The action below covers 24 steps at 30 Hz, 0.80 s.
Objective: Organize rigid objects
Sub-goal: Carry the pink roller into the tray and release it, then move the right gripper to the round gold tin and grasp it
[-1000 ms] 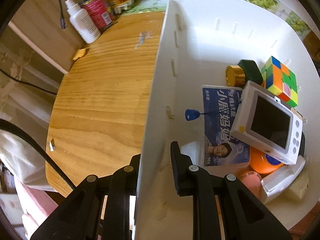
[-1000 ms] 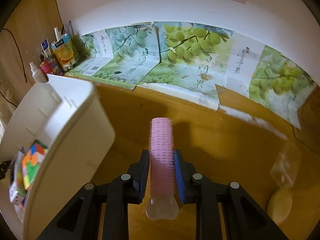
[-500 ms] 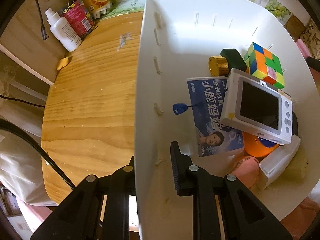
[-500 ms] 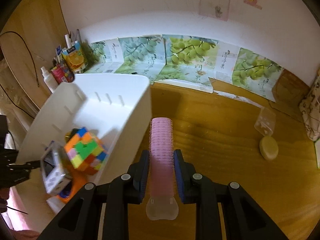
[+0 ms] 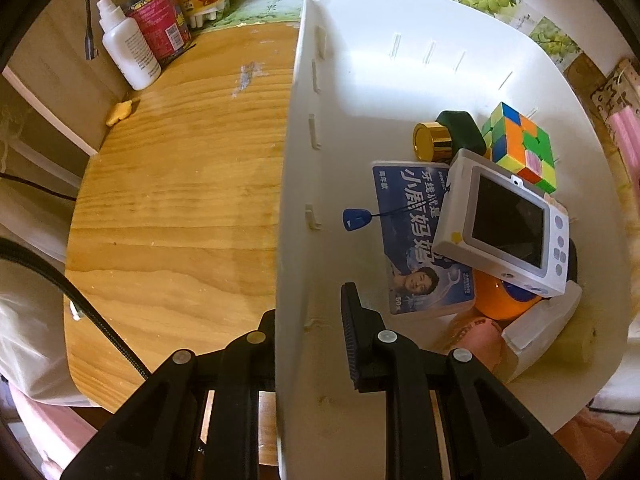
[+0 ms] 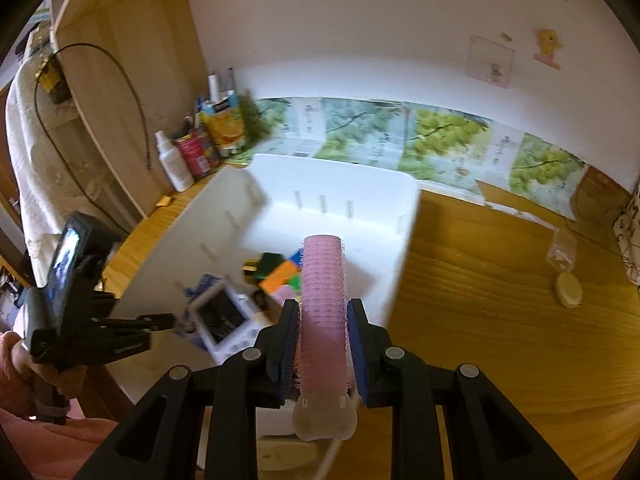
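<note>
Left wrist view: our left tool (image 5: 308, 320) clamps the near wall of the white bin (image 5: 288, 240) on the worktop (image 5: 180, 200); inside lie a puzzle cube (image 5: 520, 148), a toy camera (image 5: 504, 236), a blue packet (image 5: 416, 216). Right wrist view: our right tool (image 6: 323, 340) grips a pink hair roller (image 6: 323, 304) above the bin's rim. Step in hand, we judge: carrying it in. Next: lower over free floor, then open.

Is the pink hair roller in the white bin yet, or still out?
Out. The right gripper is shut on the hair roller, above the white bin, not inside.
</note>
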Available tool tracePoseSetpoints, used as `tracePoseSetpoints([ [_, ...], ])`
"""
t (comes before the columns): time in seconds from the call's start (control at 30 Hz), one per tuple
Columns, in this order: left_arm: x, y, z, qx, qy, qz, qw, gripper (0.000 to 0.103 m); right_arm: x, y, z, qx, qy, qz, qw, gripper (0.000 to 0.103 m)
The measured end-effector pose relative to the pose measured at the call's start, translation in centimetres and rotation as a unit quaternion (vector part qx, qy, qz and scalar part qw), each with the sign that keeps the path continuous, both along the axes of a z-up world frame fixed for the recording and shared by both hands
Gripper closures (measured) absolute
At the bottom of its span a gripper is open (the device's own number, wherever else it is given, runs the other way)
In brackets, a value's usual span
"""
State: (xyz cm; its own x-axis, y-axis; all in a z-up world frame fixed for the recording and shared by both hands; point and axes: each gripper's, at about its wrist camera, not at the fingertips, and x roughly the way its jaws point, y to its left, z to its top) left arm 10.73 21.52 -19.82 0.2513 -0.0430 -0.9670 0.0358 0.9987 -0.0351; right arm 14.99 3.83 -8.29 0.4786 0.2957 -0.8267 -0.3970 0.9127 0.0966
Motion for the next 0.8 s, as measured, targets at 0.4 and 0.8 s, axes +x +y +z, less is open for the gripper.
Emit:
tracePoseSetpoints([
  [0.4, 0.6, 0.1, -0.3, 0.002, 0.001, 0.005, 1.0, 0.082, -0.3, 2.2, -0.5, 0.002, 0.02, 0.014, 1.0, 0.063],
  [0.8, 1.8, 0.9, -1.1, 0.003, 0.014, 0.053, 0.9985, 0.082, 3.3, -4.6, -0.2, 0.011, 0.01, -0.058, 0.998, 0.044],
])
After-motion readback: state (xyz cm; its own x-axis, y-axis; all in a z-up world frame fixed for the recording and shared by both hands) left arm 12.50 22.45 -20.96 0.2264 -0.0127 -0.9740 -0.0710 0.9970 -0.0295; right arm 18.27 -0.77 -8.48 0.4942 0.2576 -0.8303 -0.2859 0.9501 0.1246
